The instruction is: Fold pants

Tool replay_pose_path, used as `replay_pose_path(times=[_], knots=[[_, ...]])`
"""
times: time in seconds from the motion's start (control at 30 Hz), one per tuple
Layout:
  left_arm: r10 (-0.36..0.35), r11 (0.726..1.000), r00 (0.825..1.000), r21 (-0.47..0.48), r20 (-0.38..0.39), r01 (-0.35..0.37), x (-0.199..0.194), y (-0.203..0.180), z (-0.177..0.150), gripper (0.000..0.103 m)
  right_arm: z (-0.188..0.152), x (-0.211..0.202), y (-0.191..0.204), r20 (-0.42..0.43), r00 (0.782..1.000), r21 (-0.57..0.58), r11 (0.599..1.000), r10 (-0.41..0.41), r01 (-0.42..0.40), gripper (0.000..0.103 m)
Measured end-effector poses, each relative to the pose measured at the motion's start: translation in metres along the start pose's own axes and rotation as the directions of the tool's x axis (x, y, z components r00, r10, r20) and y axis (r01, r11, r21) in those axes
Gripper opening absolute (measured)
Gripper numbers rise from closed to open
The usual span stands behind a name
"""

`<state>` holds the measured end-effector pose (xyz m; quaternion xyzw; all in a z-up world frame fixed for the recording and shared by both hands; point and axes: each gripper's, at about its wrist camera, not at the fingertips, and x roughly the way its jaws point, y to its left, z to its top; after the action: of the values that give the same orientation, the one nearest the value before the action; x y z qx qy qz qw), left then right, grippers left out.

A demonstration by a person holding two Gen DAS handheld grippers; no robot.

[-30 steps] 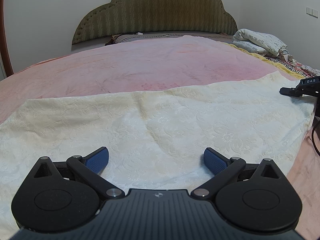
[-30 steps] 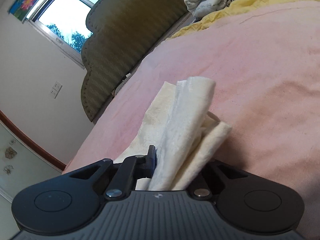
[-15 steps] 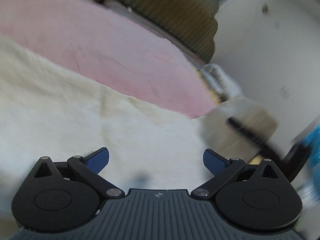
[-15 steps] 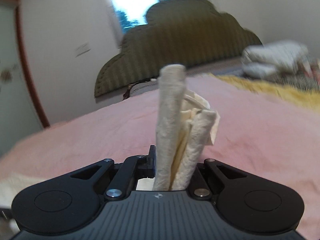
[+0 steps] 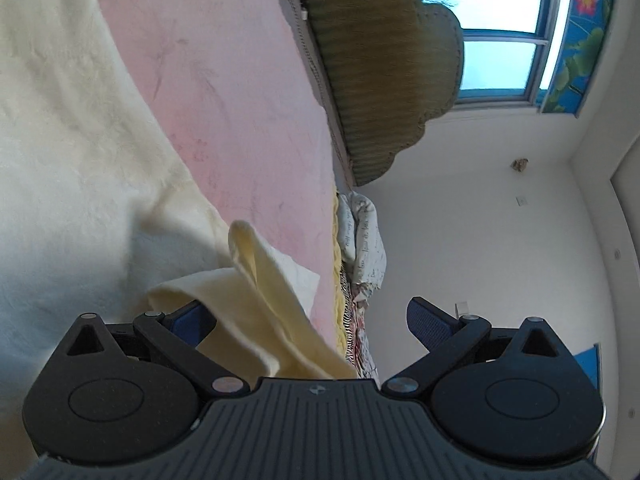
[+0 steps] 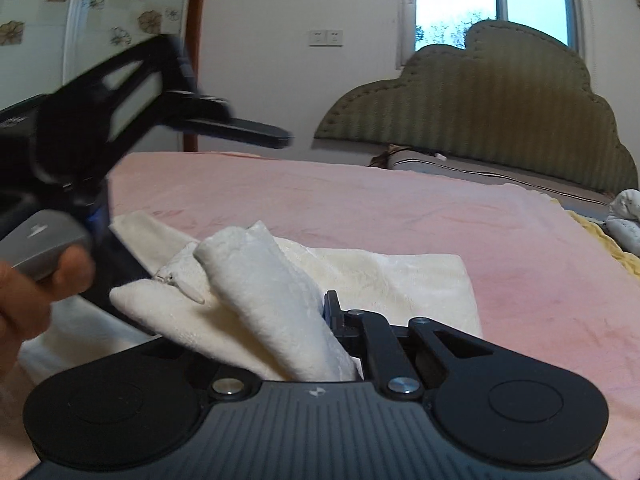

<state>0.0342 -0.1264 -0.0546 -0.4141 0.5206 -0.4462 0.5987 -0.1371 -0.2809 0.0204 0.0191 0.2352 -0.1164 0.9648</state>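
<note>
The cream textured pants (image 5: 72, 168) lie spread on the pink bed. In the left wrist view, now rolled sideways, my left gripper (image 5: 308, 316) is open and a folded cream corner (image 5: 264, 280) lies between its blue pads without being clamped. In the right wrist view my right gripper (image 6: 316, 320) is shut on a bunched end of the pants (image 6: 260, 280), held just above the folded layer (image 6: 400, 276) on the bed. The left gripper (image 6: 120, 120), blurred, shows at the left of that view with the hand (image 6: 32, 292) holding it.
The pink bedspread (image 6: 400, 208) covers the bed. An olive padded headboard (image 6: 500, 120) stands at the back under a window (image 6: 452, 0). Folded white bedding (image 5: 360, 236) and a yellow blanket edge (image 6: 600, 240) lie at the right side of the bed.
My right gripper carried the pants end leftward over the spread cloth and lowered it. My left gripper rolled sideways and moved to the raised corner, jaws still open.
</note>
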Motion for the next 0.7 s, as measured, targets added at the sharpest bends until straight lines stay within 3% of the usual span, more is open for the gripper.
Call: replay_pose_path(times=[0.13,0.27,0.33,0.43,0.53,0.63,0.7], knots=[[0.036,0.998,0.997,-0.04,-0.072,-0.039,-0.001,0.009,0.001,0.103,0.004,-0.003,0.007,0.018,1.0,-0.014,1.0,-0.012,0.012,0.007],[0.032,0.999,0.998,-0.019,-0.057,-0.033,-0.018,0.012,-0.011,0.103,0.013,-0.004,-0.023,0.047,0.999,0.16,0.987,-0.021,0.013,0.007],[0.011,1.0,0.998,-0.019,-0.06,-0.012,-0.019,0.009,-0.011,0.103,0.015,0.0,-0.029,0.039,0.999,0.178,0.984,-0.022,0.015,0.008],[0.022,0.999,0.999,-0.022,-0.038,-0.023,-0.013,0.007,-0.006,0.103,0.015,0.002,-0.019,0.026,1.0,0.142,0.99,0.008,-0.012,0.008],[0.042,0.998,0.998,-0.036,-0.044,-0.044,-0.001,0.003,-0.002,0.103,0.012,0.002,0.003,0.014,1.0,0.022,1.0,-0.001,0.001,0.008],[0.072,0.996,0.997,-0.043,-0.036,-0.074,-0.003,0.008,0.001,0.085,0.009,0.005,0.02,0.004,1.0,-0.075,0.997,-0.021,0.021,0.008],[0.122,0.992,0.992,-0.009,-0.019,-0.123,-0.008,0.008,0.006,0.055,0.006,0.005,0.026,-0.001,0.999,-0.111,0.993,-0.039,0.039,0.008]])
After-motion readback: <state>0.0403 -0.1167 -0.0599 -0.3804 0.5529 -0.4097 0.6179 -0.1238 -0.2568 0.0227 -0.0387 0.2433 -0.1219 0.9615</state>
